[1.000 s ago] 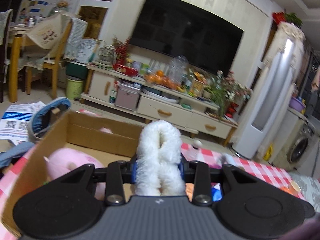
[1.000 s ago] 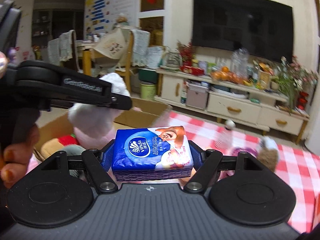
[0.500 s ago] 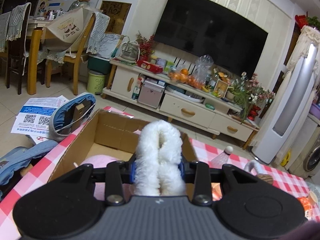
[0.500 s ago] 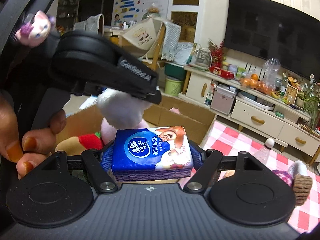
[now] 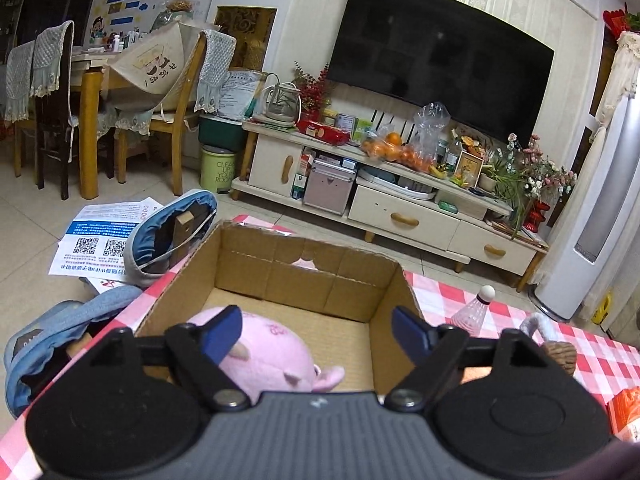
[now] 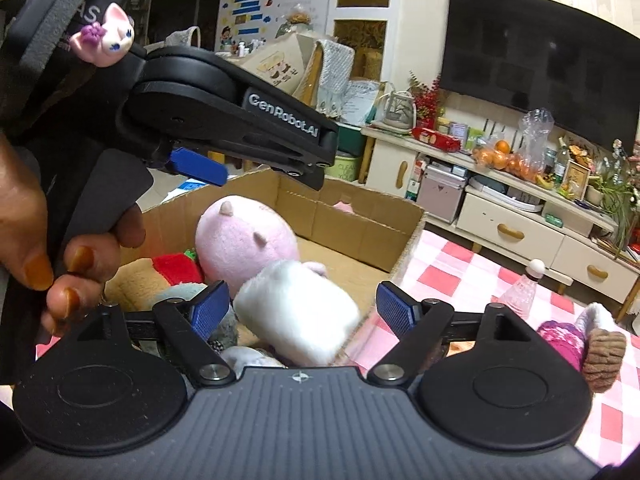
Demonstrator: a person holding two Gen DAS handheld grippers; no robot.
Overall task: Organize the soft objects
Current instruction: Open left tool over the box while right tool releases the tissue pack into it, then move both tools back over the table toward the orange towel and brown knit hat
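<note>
The left gripper (image 5: 316,330), jaws spread wide and empty, hangs over the brown cardboard box (image 5: 308,276) above the pink plush pig (image 6: 244,240), while the right gripper (image 6: 302,308), equally wide and empty, has the fluffy white plush roll (image 6: 298,312) lying between its fingers, long axis toward 5 o'clock.

pink plush (image 5: 272,356): round, pale pink, small ears and a snout; lies in the box, showing between the left fingers (image 5: 222,334), nearer the left-hand one.
white fluffy toy (image 6: 296,312): blurred, tilted, between the right fingers (image 6: 208,312), touching neither.
cardboard box (image 5: 304,276): open-topped, brown; far wall beyond the fingertips of both grippers.
red and tan plush (image 6: 176,268): in the box, beyond the right gripper's left-hand finger.
</note>
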